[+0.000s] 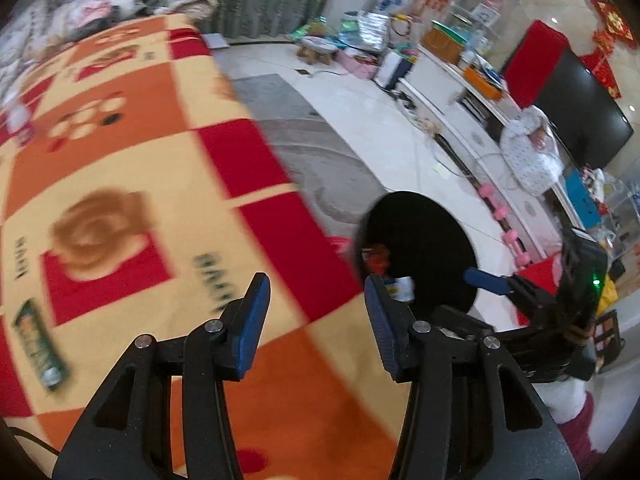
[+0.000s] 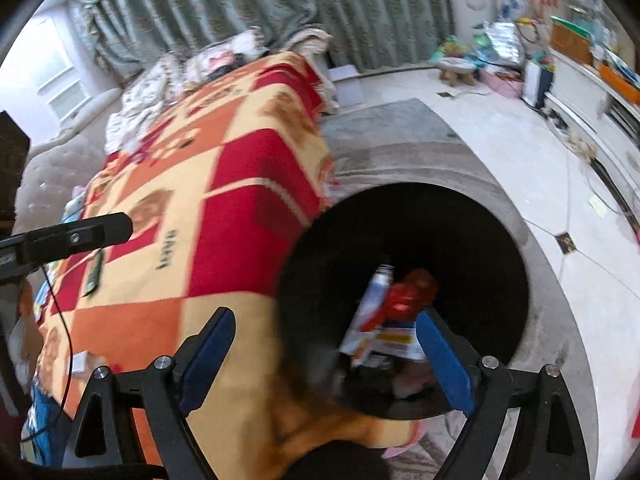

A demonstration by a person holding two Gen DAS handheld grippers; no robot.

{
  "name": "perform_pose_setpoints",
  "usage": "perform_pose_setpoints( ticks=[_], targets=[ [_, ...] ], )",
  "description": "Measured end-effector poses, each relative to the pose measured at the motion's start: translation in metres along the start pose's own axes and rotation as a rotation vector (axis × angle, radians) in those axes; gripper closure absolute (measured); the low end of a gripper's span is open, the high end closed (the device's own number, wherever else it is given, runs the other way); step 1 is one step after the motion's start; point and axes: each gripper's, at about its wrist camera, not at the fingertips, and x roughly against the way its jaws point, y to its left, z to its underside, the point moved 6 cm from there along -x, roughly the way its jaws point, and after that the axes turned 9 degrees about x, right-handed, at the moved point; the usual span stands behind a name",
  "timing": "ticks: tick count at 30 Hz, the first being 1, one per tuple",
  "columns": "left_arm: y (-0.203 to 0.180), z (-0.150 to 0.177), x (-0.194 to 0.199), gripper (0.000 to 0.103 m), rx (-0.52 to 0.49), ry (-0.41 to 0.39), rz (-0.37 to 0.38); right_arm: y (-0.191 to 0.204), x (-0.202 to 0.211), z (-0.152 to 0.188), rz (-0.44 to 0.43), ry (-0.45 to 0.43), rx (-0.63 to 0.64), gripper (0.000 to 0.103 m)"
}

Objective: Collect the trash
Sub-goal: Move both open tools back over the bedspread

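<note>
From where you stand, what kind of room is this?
Probably a home living room: a TV on a long white cabinet, heavy curtains, and a blanket-covered sofa.

Two wrist views over one blanket and bin

The left wrist camera looks along its fingers, low and close over the red, orange and cream checked blanket (image 1: 132,160), with the round black trash bin (image 1: 424,248) off to its right. The right wrist camera sits higher, nearer the bin (image 2: 404,280), looking down into its mouth. Both views share blanket, bin, pale tiled floor (image 1: 360,92) and green curtains (image 2: 248,4).
</note>
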Motion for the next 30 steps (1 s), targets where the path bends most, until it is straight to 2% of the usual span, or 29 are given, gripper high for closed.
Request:
perform_pose_setpoints(
  ticks=[9,13,18,20,23,27,30],
  targets=[
    [0.116,0.046,0.051,0.056,0.082,-0.008,-0.148,0.115,-0.013,0.004,-0.137,0.052,0.214,0.013],
    [0.149,0.075,0.061,0.056,0.114,0.026,-0.136,0.169,-0.031,0.017,-0.200,0.105,0.319,0.013],
    [0.141,0.103,0.072,0.055,0.028,0.069,-0.039,0.199,-0.053,0.022,-0.207,0.153,0.368,0.013],
    [0.137,0.114,0.071,0.050,-0.007,0.101,0.000,0.199,-0.056,0.020,-0.205,0.162,0.363,0.013],
    [0.128,0.130,0.065,0.050,-0.068,0.142,0.029,0.199,-0.060,0.017,-0.199,0.175,0.354,0.013],
    [0.118,0.144,0.055,0.050,-0.140,0.185,0.038,0.202,-0.063,0.012,-0.197,0.182,0.357,0.013],
    [0.114,0.154,0.043,0.050,-0.209,0.204,-0.025,0.204,-0.064,0.012,-0.191,0.189,0.362,0.013]
  ],
)
